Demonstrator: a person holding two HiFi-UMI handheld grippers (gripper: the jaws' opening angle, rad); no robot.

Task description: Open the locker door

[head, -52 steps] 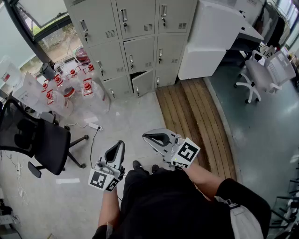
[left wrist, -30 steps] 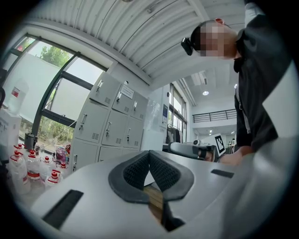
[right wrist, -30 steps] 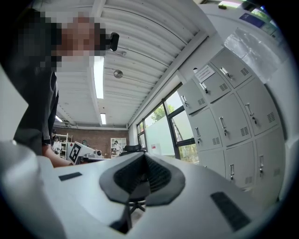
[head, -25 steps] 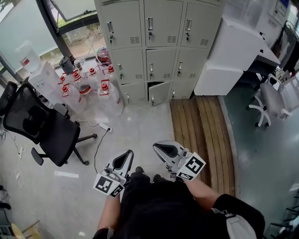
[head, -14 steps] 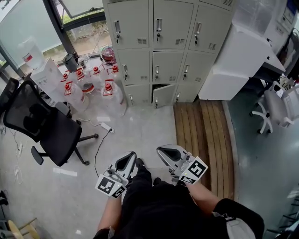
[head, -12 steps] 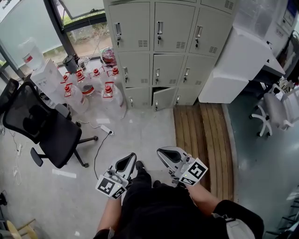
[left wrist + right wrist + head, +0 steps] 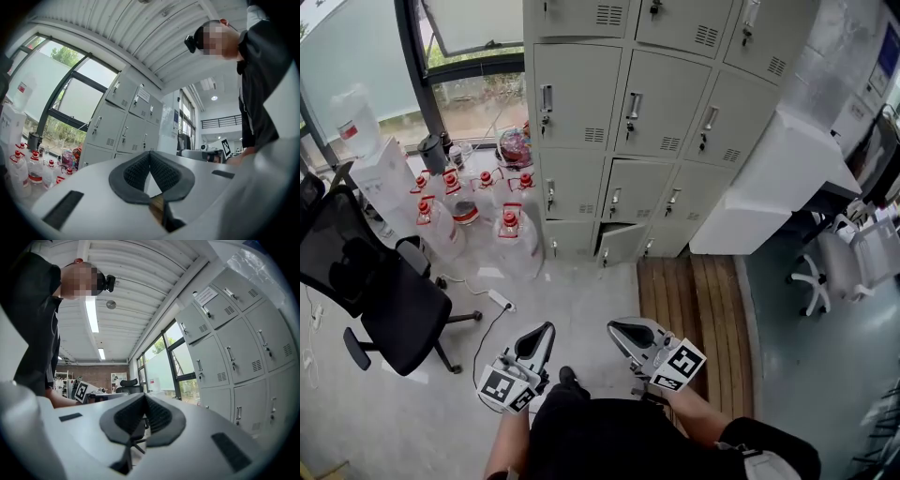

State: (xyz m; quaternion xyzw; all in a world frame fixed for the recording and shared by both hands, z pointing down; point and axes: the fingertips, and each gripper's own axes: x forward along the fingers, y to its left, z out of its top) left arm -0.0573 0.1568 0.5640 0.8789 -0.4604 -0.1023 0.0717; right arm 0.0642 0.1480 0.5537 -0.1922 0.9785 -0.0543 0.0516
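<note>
A grey locker bank (image 7: 647, 112) stands ahead across the floor. Its bottom-middle door (image 7: 620, 243) hangs slightly ajar; the other doors look closed, each with a small handle. Both grippers are held low in front of the person, well short of the lockers. My left gripper (image 7: 546, 330) is shut and empty. My right gripper (image 7: 614, 330) is also shut with nothing in it. In the left gripper view the pads meet at the left gripper's tip (image 7: 149, 152), with the lockers (image 7: 122, 126) beyond. In the right gripper view the right gripper (image 7: 144, 394) is closed, with the lockers (image 7: 234, 348) at right.
A black office chair (image 7: 366, 291) stands at left. Several red-capped water jugs (image 7: 502, 234) crowd the floor before the left lockers, near a power strip (image 7: 499, 300). A wooden slat platform (image 7: 694, 309) and a white cabinet (image 7: 769, 187) lie right; a white chair (image 7: 834, 267) is beyond.
The lockers have come nearer and higher in the head view as the person walks toward them. Both grippers travel along, still shut and empty.
</note>
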